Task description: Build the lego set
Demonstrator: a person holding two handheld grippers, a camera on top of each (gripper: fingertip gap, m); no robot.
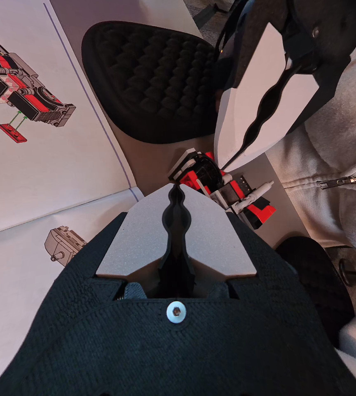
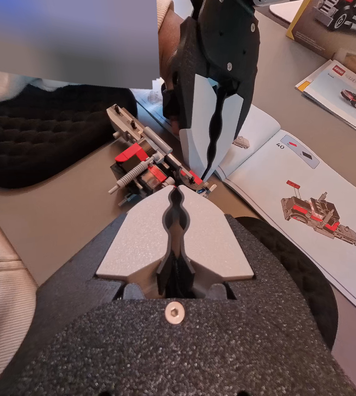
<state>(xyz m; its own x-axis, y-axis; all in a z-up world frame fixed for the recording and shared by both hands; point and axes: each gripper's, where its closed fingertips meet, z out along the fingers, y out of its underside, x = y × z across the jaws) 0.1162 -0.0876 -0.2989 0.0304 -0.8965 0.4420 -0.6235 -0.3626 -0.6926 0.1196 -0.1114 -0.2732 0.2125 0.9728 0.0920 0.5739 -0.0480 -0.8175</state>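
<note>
Half-built lego truck sits on desk between black pad and open manual. Left gripper fingers pinched together at truck's front end, right gripper fingers closed too, tips at same end, holding nothing I can make out.

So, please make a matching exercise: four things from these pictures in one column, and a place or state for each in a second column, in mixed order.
Things:
1. lego model
2. open instruction booklet
3. black bumpy cushion
4. lego box

Places or states:
a. at the table's far corner in the right wrist view
b. lying open, showing a drawing of the truck
c. between the tips of the left gripper and the right gripper
d. beyond the model in the left wrist view

Pairs: 1-c, 2-b, 3-d, 4-a
</note>
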